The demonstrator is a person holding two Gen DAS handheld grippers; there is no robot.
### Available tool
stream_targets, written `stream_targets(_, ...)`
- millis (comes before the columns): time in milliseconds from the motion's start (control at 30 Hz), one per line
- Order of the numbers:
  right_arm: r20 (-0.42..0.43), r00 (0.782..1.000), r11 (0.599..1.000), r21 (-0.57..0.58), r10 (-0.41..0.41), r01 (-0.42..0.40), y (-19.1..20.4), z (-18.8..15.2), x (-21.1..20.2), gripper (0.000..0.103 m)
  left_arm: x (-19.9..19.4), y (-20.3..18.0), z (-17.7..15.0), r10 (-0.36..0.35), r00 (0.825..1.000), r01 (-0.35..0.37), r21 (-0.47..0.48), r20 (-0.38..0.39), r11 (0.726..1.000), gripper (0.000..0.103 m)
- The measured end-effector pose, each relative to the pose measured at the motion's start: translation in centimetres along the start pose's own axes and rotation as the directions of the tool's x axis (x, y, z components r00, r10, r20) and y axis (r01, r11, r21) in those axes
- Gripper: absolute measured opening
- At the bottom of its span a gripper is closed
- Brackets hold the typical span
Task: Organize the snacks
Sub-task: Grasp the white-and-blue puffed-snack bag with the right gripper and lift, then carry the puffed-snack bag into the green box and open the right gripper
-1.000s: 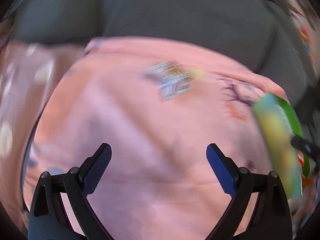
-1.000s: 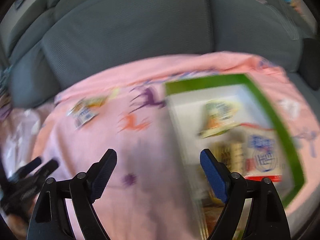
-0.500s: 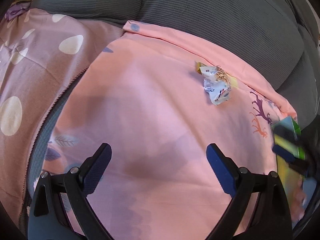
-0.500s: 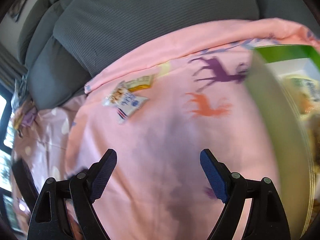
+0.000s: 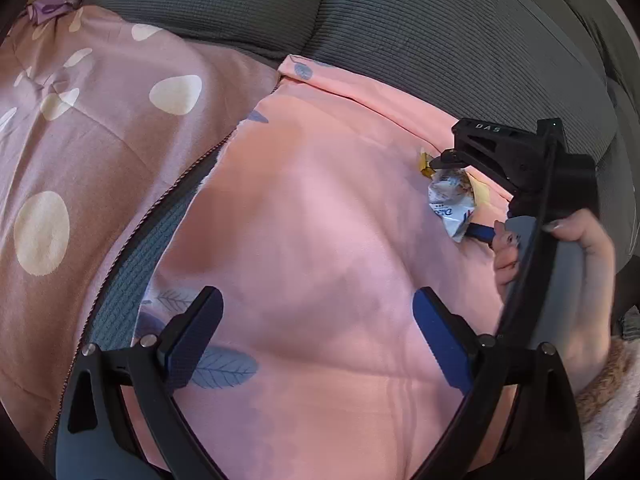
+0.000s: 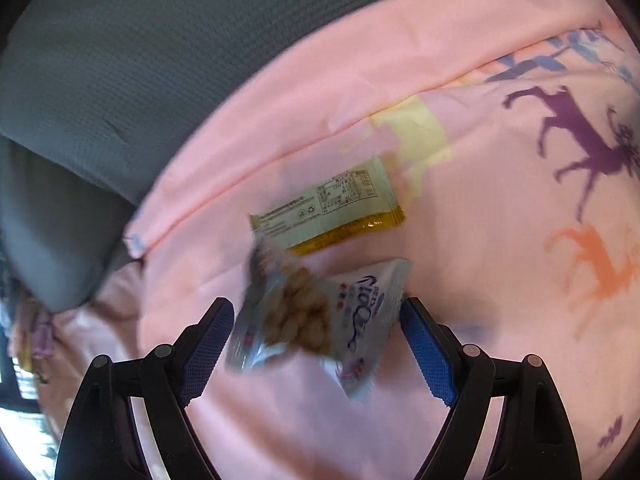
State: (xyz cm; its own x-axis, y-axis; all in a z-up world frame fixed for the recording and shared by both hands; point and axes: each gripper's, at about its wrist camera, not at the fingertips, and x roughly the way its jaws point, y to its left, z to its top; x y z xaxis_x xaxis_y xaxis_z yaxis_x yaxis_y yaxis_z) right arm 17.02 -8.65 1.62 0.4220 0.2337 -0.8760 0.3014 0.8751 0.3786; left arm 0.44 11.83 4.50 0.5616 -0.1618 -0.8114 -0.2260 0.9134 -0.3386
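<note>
Two snack packets are seen from the left wrist view, ahead and to the right of the left gripper (image 5: 316, 320), whose jaws are spread over bare pink blanket (image 5: 320, 208) with nothing between them. The white biscuit packet (image 5: 452, 204) is bracketed there by the right gripper (image 5: 460, 196). Open room lies ahead and left; the zipper edge (image 5: 168, 208) and the grey sofa back (image 5: 400, 20) bound it.

From the right wrist view, the right gripper (image 6: 316, 340) is spread, with the white biscuit packet (image 6: 320, 316) between the pads and apparently not yet pinched. The yellow wafer packet (image 6: 332, 212) lies just beyond, overlapped at one corner. Likely risks: crinkly film slipping out on closing, blanket being pinched along, or the wafer packet being dragged. Clear blanket is available to the right.
</note>
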Motion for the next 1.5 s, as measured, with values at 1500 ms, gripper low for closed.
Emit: stream_targets(1500,0.096,0.99,0.88,-0.473,0.1,-0.043,-11.2,-11.7,-15.9,0.079,1.3,-5.2,-3.0,-0.248,0.955,0.266,0.1,-0.16,0.959,0.096)
